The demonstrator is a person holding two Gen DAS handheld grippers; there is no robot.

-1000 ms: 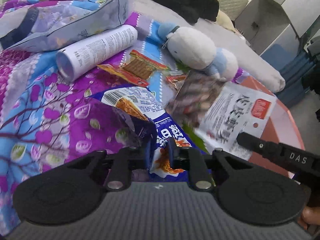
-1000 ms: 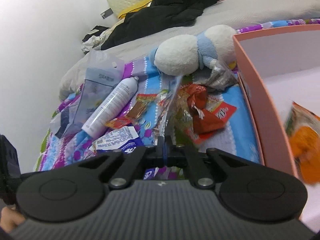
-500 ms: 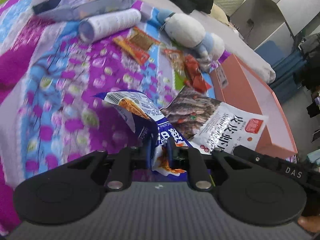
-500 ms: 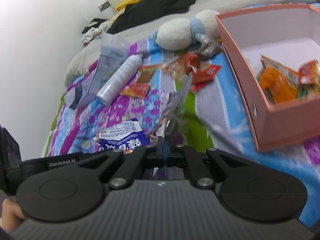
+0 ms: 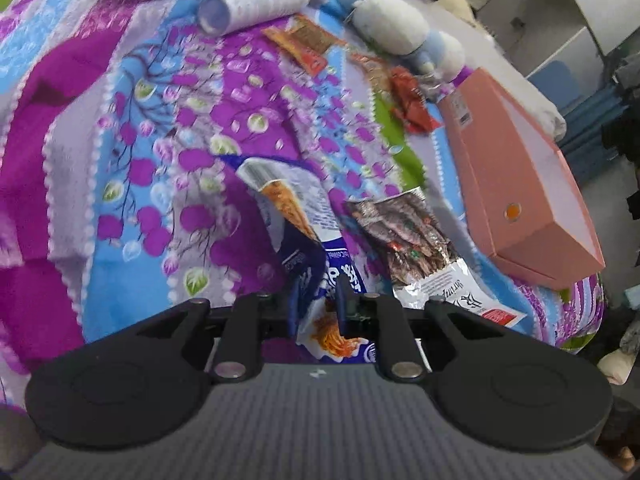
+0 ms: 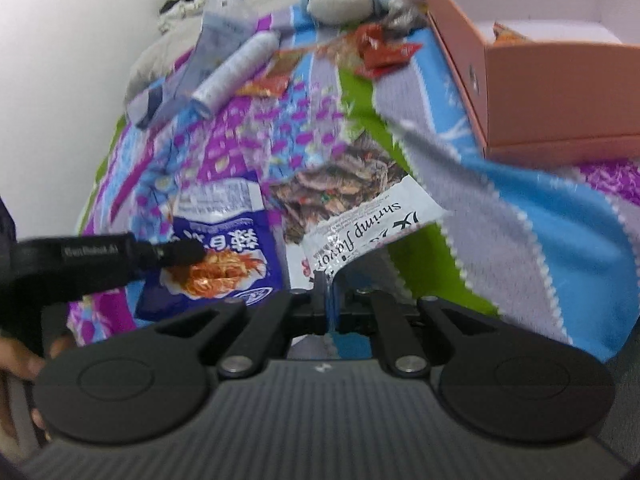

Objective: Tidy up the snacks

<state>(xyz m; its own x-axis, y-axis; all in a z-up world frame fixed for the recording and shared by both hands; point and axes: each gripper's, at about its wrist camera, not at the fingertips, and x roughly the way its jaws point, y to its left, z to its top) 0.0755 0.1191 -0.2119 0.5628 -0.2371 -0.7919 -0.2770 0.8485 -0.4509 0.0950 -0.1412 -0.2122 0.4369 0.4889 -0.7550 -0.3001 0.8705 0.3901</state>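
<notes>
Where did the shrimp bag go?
The shrimp bag is low in the middle of the right wrist view, its corner between the right gripper's opening jaws, beside the blue bag and in front of the pink box.

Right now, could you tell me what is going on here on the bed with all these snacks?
A person is sorting snacks on a patterned blanket with tongs in each hand. The left tongs have the blue noodle packet between their pads and their jaws are opening. The right tongs pinch the edge of the white shrimp packet, and their jaws are starting to open too. The pink box lies nearby with a snack or two already inside; more wrappers lie near a plush toy.
</notes>
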